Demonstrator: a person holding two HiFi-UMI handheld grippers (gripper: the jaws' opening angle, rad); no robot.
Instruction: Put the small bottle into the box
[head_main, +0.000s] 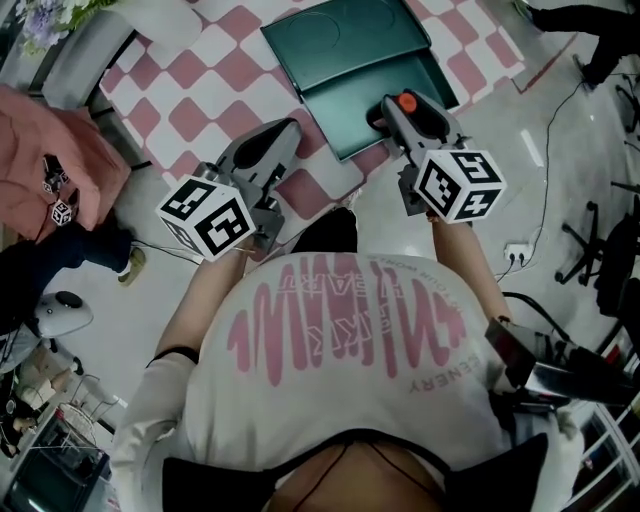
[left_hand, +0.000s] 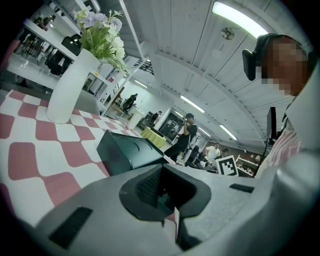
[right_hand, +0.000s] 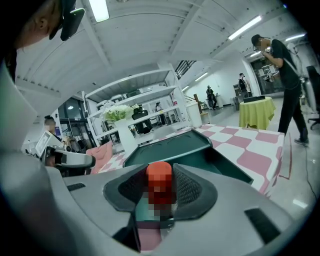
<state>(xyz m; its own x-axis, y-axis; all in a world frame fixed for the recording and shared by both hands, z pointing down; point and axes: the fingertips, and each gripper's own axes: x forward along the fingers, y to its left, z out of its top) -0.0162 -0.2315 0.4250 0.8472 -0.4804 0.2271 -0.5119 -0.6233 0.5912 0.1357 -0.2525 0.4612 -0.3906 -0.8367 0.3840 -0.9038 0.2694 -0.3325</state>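
From the head view both tools show at once: the left gripper (head_main: 287, 128) over the pink-and-white checked counter (head_main: 200, 60), beside the near left corner of the dark green box (head_main: 330, 110), and the right gripper (head_main: 396, 106) at the box's near right corner, its lid thrown back. Only an orange cap there marks the small bottle (head_main: 406, 101).

The right gripper view gives what that one cannot: the right gripper (right_hand: 161, 192) pinches the small bottle (right_hand: 159, 175) upright between its dark ribbed pads, orange-red cap on top, with the open box (right_hand: 170, 150) just ahead. Whether the bottle is already over the inside, I cannot tell.

The left gripper view alone shows a tall white vase (left_hand: 70, 87) of flowers on the counter (left_hand: 30, 160), beyond the box (left_hand: 125, 150). The left gripper (left_hand: 162, 192) stands spread, with nothing between its pads
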